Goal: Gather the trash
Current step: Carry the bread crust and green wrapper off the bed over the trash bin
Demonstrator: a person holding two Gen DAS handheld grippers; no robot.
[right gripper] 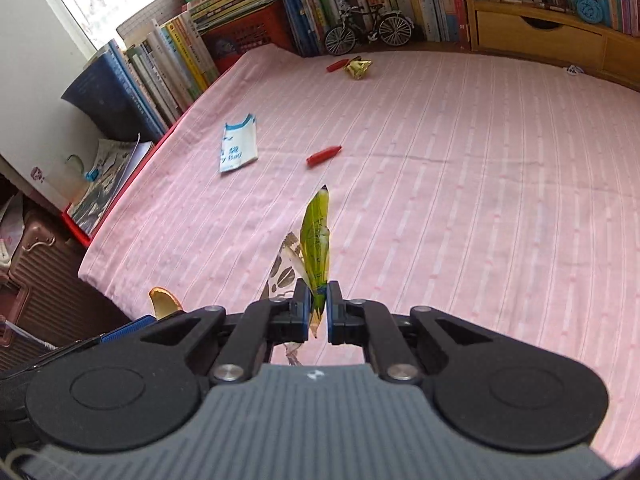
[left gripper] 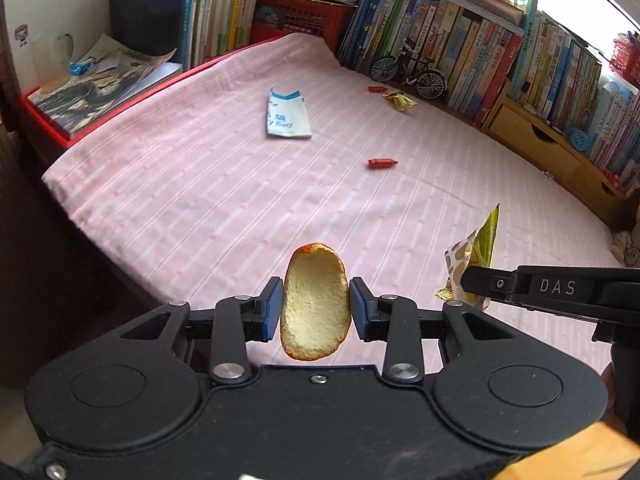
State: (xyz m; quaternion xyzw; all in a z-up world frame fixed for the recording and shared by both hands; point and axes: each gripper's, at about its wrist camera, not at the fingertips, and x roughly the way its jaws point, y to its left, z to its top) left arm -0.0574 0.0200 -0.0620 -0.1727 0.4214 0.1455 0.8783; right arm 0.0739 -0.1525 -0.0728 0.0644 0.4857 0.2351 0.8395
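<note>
Left gripper (left gripper: pixel 316 308), bottom middle of its view, clamped on an orange peel (left gripper: pixel 315 304). Right gripper (right gripper: pixel 319 312), bottom middle of its view, squeezed tight on a green snack wrapper (right gripper: pixel 317 240). On the pink striped sheet (left gripper: pixel 180 184): a white and blue packet (left gripper: pixel 287 114) at the upper middle, two red wrappers (left gripper: pixel 382 163), a gold wrapper (left gripper: pixel 399 100) by the toy bike (left gripper: pixel 408 72).

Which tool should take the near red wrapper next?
Neither yet: the left tool holds orange peel and the right tool a green wrapper. The red wrapper lies ahead of the right.
</note>
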